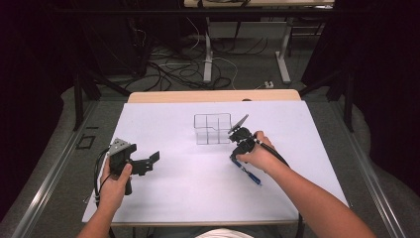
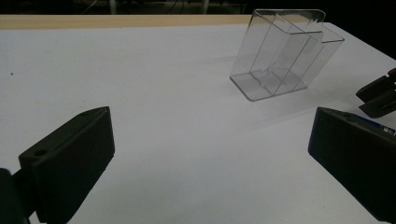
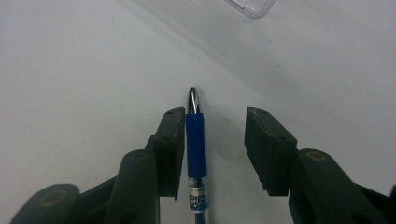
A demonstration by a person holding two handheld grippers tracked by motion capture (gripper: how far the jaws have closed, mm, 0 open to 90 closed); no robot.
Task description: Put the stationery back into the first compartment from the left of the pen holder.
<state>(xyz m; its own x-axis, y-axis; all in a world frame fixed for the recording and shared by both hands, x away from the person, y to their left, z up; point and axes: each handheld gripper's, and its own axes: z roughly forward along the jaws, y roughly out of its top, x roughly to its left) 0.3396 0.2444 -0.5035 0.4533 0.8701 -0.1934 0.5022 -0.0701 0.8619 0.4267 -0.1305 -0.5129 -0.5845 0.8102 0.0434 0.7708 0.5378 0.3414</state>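
Blue pen (image 3: 196,140) lies flat on white table (image 1: 173,198), near-right of clear organizer (image 1: 213,129). R gripper (image 3: 212,140) straddles it, jaws part-open, left pad touching barrel, right pad apart; no grip yet. Centre on pen, then squeeze. L gripper (image 2: 210,158) wide open, holding nothing, idle at left.

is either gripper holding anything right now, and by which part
Nothing is held yet. The right gripper straddles the blue pen at its grip near the tip, one pad not touching. The left gripper is open.
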